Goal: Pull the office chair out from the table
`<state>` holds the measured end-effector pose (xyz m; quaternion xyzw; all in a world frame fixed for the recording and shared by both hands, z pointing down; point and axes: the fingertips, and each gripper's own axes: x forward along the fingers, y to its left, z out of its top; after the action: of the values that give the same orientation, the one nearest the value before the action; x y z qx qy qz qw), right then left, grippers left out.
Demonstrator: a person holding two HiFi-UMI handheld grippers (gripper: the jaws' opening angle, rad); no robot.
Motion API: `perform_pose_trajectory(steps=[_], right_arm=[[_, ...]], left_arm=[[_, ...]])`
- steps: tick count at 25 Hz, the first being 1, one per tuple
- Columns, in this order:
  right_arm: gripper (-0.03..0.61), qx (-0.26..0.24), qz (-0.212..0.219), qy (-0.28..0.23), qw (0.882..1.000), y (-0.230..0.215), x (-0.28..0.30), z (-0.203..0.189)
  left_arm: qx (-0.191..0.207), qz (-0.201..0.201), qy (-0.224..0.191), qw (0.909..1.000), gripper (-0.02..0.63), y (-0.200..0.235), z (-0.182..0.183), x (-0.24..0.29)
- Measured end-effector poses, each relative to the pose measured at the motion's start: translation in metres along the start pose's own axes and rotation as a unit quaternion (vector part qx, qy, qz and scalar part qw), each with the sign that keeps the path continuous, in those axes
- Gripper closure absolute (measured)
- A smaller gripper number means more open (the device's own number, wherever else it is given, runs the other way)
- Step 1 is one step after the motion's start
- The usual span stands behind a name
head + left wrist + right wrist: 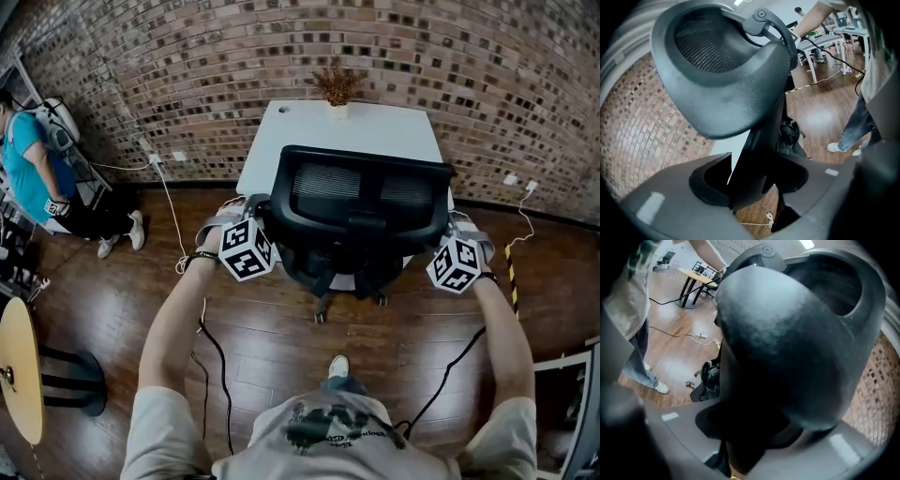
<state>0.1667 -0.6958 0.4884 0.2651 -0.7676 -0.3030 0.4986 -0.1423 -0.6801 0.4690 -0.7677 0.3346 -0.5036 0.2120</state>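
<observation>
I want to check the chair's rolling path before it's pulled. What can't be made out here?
- Seat and most casters of the office chair: head view, hidden under its backrest.
- Legs of the table: head view, covered by its own top and the chair.
- Seated person: head view, cut off by the left edge.

The office chair stands straight in front of me, close against the near edge of the table, which backs onto the brick wall. A plant sits at the middle of the table's far edge. My left gripper is at the left edge of the chair's backrest and my right gripper at its right edge, each with that edge between its jaws. A person sits by the wall, well left of the table. A round table stands nearer me, on my left.
</observation>
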Motion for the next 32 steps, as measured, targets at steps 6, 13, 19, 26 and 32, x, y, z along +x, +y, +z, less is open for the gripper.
perform_pose_trajectory(steps=[6,13,19,26,32], right_arm=[[0.408,0.007,-0.017,0.006,1.0,0.032,-0.033,0.007],[0.408,0.008,-0.053,0.013,0.998,0.074,-0.073,0.036],[0.408,0.011,-0.058,0.018,0.998,0.102,-0.101,0.05],[0.409,0.012,-0.057,0.018,0.998,0.132,-0.126,0.06],[0.408,0.008,-0.059,0.014,0.998,0.155,-0.153,0.067]], left_arm=[[0.003,0.01,-0.016,0.9998,0.346,-0.029,0.002,-0.029],[0.007,0.0,-0.021,0.9998,0.341,-0.059,-0.016,-0.068],[0.009,-0.001,-0.024,0.9997,0.341,-0.08,-0.02,-0.096],[0.009,0.01,-0.018,0.9997,0.337,-0.107,-0.026,-0.122],[0.0,0.015,-0.007,0.9999,0.336,-0.133,-0.026,-0.149]])
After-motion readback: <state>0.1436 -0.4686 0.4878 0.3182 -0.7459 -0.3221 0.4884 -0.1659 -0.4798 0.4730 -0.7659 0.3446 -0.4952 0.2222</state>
